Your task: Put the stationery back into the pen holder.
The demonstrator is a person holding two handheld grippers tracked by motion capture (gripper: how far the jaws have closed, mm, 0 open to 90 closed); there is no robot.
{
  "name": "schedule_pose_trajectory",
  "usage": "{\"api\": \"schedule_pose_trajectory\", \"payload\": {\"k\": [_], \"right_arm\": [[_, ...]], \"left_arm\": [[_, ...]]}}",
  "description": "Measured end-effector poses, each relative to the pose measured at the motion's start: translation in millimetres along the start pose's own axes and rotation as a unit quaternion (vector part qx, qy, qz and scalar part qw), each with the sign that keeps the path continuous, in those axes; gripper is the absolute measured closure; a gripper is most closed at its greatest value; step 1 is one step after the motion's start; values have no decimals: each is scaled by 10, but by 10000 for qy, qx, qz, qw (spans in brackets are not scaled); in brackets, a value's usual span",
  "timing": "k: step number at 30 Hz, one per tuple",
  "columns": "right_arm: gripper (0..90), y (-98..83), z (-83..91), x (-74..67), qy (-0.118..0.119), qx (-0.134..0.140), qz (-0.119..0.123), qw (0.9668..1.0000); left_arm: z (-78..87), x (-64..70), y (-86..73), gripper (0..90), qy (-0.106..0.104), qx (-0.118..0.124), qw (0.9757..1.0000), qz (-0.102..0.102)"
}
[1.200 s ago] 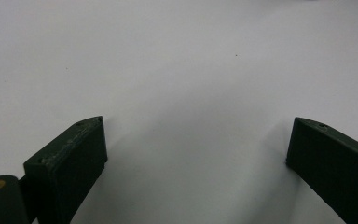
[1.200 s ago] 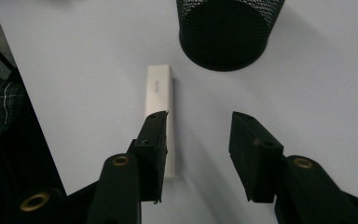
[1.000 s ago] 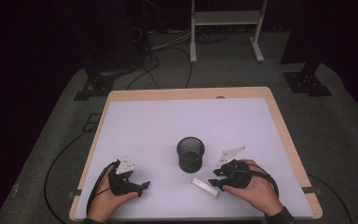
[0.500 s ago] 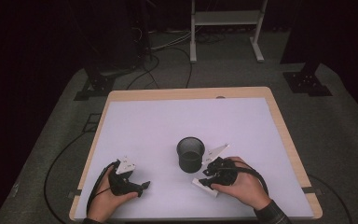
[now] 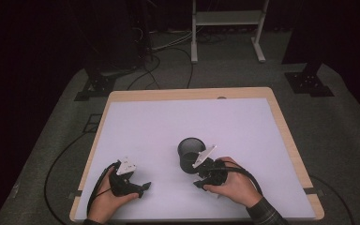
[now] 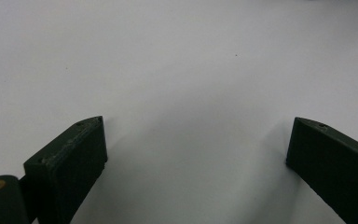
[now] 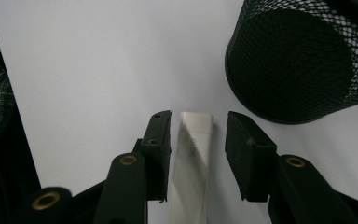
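Since a second ago the right gripper (image 5: pixel 200 179) has slid from about 4 o'clock of the cup toward 6 o'clock and now covers the spot where the white piece lay bare on the sheet; the left gripper (image 5: pixel 138 187) and the cup have stayed put

Largest is the table (image 5: pixel 281 122), its wooden rim framing a white sheet (image 5: pixel 183 122) that covers nearly all of the top. On the sheet, toward the 6 o'clock edge, stands a black mesh cup (image 5: pixel 190 153), upright with its mouth open. At the cup's 8 o'clock, well apart from it, the person's left hand (image 5: pixel 105 199) grips the left gripper, which lies low over the sheet. At the cup's 5 o'clock the right hand (image 5: pixel 236 185) holds the right gripper just beside the cup's base

From above, the jaws of both are too small to judge. The left gripper view settles one: its jaws stand wide apart over bare white sheet, nothing between them. The right gripper view settles the other: its jaws are parted, flanking a slim white stick (image 7: pixel 193 158) with faint grey lettering, a narrow gap on each side and no clear touch. That stick lies flat on the sheet, hidden under the hand in the high view, and the mesh cup (image 7: pixel 303 60) rises close by at 1 o'clock of the jaws
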State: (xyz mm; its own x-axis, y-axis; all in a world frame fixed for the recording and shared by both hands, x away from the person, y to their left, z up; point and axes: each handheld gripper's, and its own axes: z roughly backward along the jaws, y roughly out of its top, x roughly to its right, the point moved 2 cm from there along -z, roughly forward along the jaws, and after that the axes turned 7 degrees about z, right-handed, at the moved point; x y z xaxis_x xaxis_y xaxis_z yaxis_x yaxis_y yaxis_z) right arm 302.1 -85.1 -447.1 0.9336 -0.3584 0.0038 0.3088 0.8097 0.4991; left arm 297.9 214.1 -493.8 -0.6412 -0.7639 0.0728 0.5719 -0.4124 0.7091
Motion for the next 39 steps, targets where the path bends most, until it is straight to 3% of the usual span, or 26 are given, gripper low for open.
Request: {"api": "schedule_pose_trajectory", "payload": {"k": [14, 19, 31, 39], "right_arm": [[611, 4, -206, -12, 41, -387, 47, 9992], [667, 2, -213, -11, -51, -404, 65, 9992], [701, -28, -204, 9, -46, -267, -39, 9996], [702, -45, -142, 30, 52, -18, -128, 9999]], "left_arm": [[0, -2, 0, 39, 3, -2, 10000, -11], [0, -2, 1, 39, 4, -3, 10000, -14], [0, -2, 1, 39, 3, -3, 10000, -14], [0, -2, 1, 39, 1, -4, 10000, -12]]}}
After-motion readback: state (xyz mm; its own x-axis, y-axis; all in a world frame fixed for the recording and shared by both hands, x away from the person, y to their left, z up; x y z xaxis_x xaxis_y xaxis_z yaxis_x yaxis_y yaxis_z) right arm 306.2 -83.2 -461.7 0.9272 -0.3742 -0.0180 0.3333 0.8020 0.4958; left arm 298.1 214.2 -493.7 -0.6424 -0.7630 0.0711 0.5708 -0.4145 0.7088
